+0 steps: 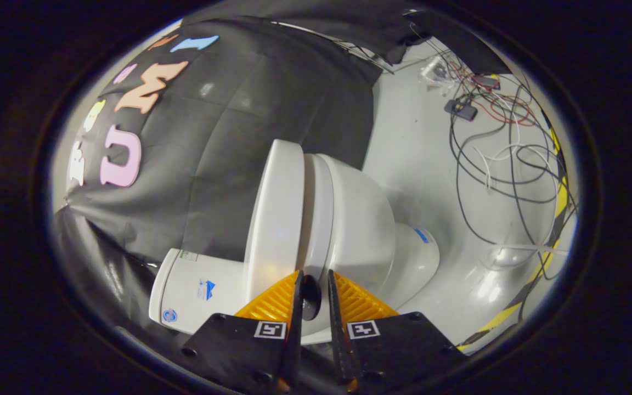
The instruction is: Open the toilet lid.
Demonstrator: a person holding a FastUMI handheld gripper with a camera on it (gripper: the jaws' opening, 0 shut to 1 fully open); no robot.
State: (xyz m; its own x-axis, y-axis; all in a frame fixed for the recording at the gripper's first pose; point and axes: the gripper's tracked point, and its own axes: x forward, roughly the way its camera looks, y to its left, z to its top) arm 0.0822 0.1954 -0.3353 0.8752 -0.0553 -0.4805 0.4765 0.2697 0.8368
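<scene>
Lid engagement at the front rim of the toilet

Toilet (pixel 349 219), white, is the landmark for this stage; the camera is rolled, so the fixture appears tipped on its side. Its lid (pixel 275 219) lies closed against the seat (pixel 313 208), with only a thin seam between the two, and the bowl swells away on the far side of that seam. The tank (pixel 195 288) joins the toilet at the hinge end, backed by the black cloth wall (pixel 228 137). Loose cables (pixel 491 142) lie on the pale floor (pixel 420 164) well apart from the toilet.

The hand-held gripper (pixel 311 293) stands at the edge of the toilet with its fingers (pixel 297 296) drawn to a narrow slot. The slot lines up with the lid-to-seat seam. A dark rounded item sits in the slot; it is probably a part of the gripper or a bumper at the rim, but the view is too close to tell. Whether both fingers press on the lid edge cannot be confirmed.

Step in hand, as judged: seating the fingers on the lid edge; the lid is not yet raised.

Next move calls for:
1. A firm hold or hook on the lid alone, leaving the seat free.
2. A swing of the lid away from the seat, about its hinge, toward the tank.
</scene>
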